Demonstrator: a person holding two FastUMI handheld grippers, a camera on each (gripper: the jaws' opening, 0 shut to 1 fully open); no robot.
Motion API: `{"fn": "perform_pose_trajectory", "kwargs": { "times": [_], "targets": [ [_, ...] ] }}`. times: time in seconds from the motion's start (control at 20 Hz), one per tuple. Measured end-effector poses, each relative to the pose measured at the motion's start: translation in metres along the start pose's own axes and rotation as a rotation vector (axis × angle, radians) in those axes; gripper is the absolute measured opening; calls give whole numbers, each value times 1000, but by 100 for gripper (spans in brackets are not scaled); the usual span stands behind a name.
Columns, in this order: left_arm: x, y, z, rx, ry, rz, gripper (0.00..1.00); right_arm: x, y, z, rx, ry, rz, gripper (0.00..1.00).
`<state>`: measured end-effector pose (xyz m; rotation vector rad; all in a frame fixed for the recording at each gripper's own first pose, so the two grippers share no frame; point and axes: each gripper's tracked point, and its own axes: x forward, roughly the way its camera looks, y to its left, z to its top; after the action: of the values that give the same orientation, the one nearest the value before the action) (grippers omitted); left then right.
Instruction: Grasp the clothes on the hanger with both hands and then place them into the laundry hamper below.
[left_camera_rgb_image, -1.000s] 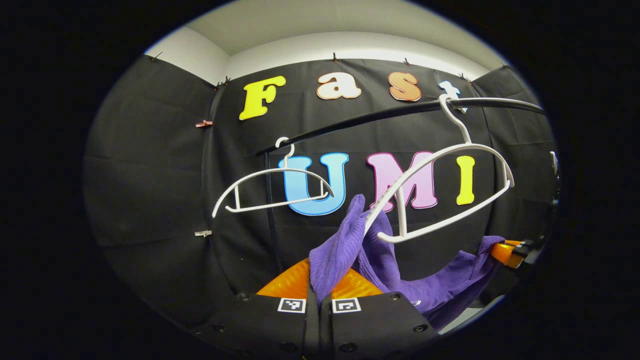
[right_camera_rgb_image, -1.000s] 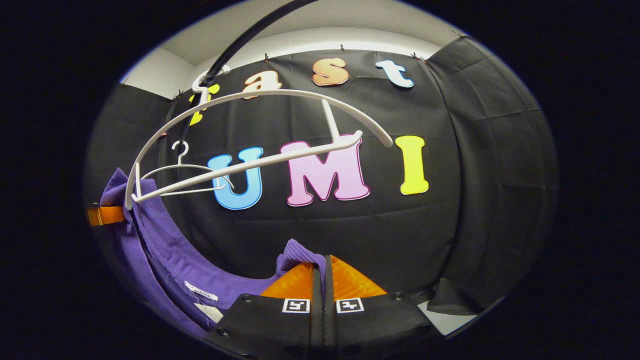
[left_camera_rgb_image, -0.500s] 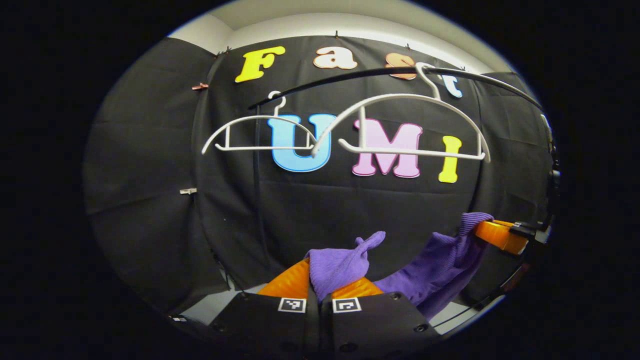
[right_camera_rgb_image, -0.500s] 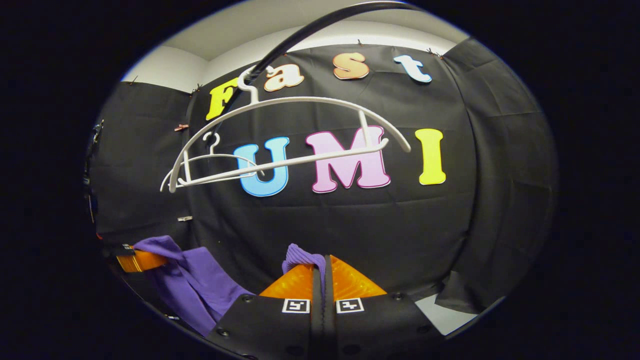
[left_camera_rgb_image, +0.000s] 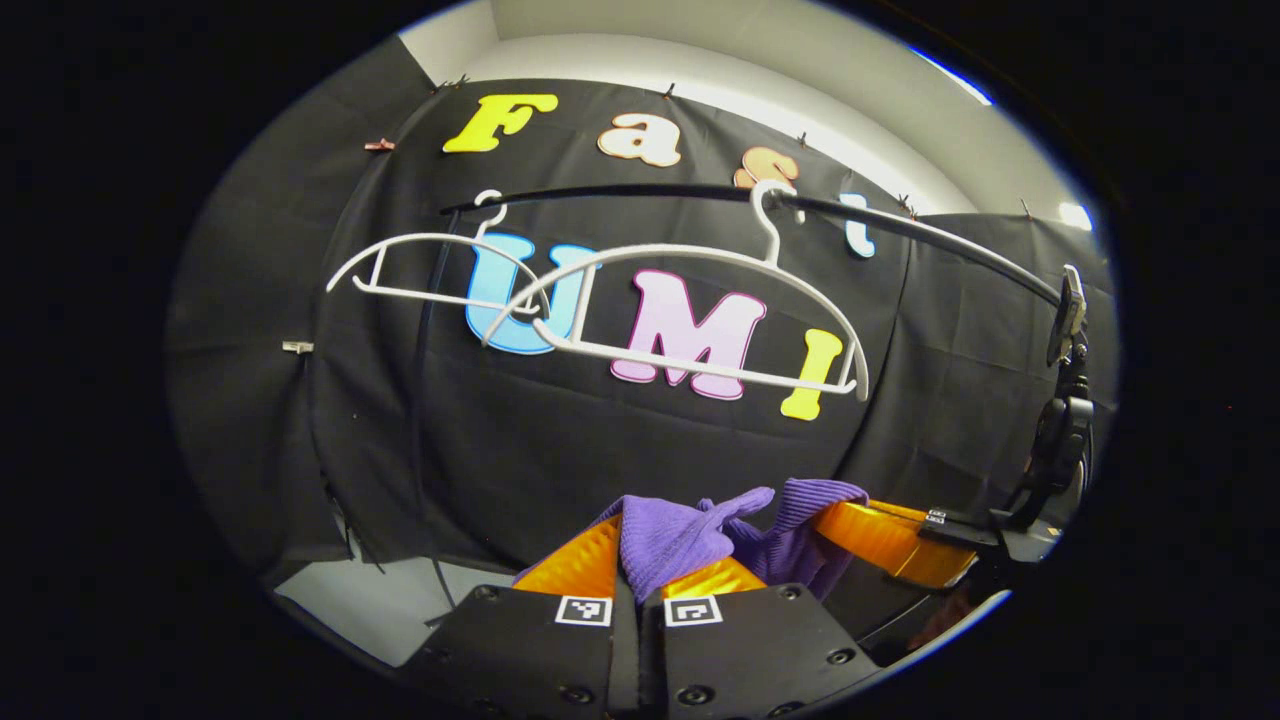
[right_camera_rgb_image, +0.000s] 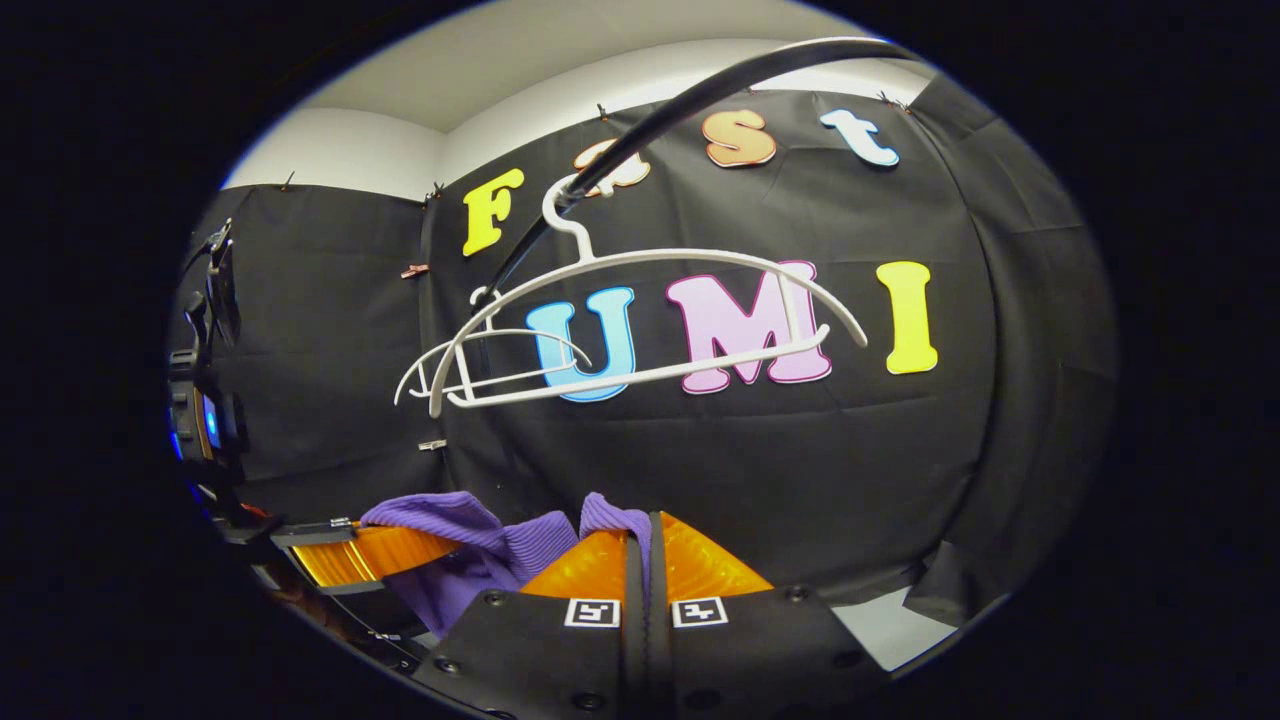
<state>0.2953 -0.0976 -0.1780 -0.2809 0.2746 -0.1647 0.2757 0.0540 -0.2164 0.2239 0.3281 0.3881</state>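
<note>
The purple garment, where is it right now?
The purple garment is low in the left gripper view, pinched in the left gripper and running right to the right gripper, below the bare white hanger.

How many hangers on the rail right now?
2, both white and bare. The near hanger hangs toward the middle of the black rail; the far hanger hangs by the rail's far end, partly overlapped by the near one. Others may sit outside the views.
</note>
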Motion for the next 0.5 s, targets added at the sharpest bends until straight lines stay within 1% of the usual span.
{"fn": "perform_pose_trajectory", "kwargs": {
  "times": [0.1,0.2,0.25,0.3,0.35,0.5],
  "targets": [
    [11,3,-35,-25,70,-11,5,13,-10,-38,17,88,-10,4],
    [23,10,-81,-38,170,-9,5,19,-25,-83,13,177,-35,5],
    [30,15,-104,-41,221,-5,5,23,-31,-106,8,224,-41,5],
    [34,21,-130,-43,269,6,7,25,-36,-129,5,266,-48,5],
    [39,29,-158,-46,327,20,5,26,-39,-154,1,318,-49,5],
    [41,45,-230,-26,481,46,5,25,-49,-223,15,471,-68,5]
  ]
}}
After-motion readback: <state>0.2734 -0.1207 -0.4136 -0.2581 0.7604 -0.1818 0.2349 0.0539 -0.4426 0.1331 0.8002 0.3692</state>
